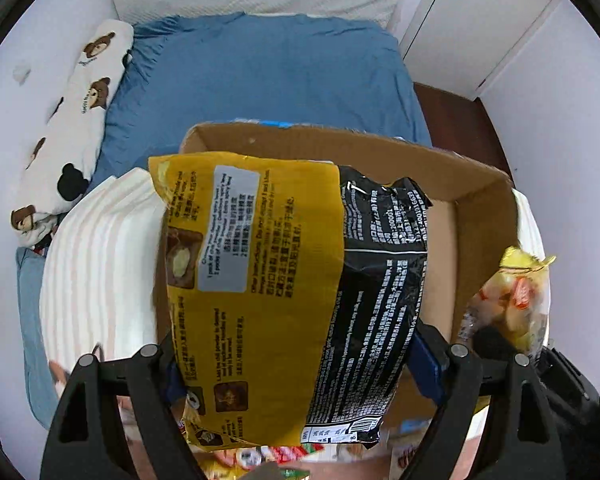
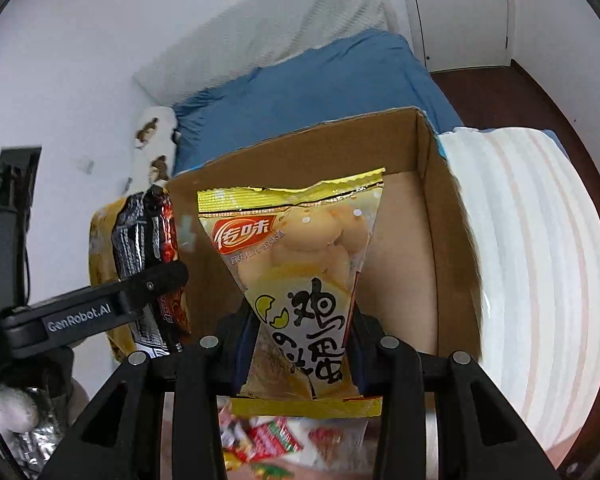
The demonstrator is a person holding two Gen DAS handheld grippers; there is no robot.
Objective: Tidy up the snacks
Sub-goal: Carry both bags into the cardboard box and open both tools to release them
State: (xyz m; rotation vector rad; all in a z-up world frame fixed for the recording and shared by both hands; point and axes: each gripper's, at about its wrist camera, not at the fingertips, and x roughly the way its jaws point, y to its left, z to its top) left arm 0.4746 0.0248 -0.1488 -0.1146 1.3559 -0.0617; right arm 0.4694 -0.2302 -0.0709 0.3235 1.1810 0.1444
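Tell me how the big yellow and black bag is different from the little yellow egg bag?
The yellow and black bag is wide, opaque and covered in tiny print; the egg cracker bag is narrower, with a clear window and big characters. The left gripper holds the first, the right gripper the second. Both hang over the cardboard box.

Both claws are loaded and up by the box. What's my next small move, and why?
Probably lower the left claw into the cardboard box and release there. It grips the big yellow-and-black packet over the box's open, seemingly bare interior. The right claw with the egg snack bag can follow.
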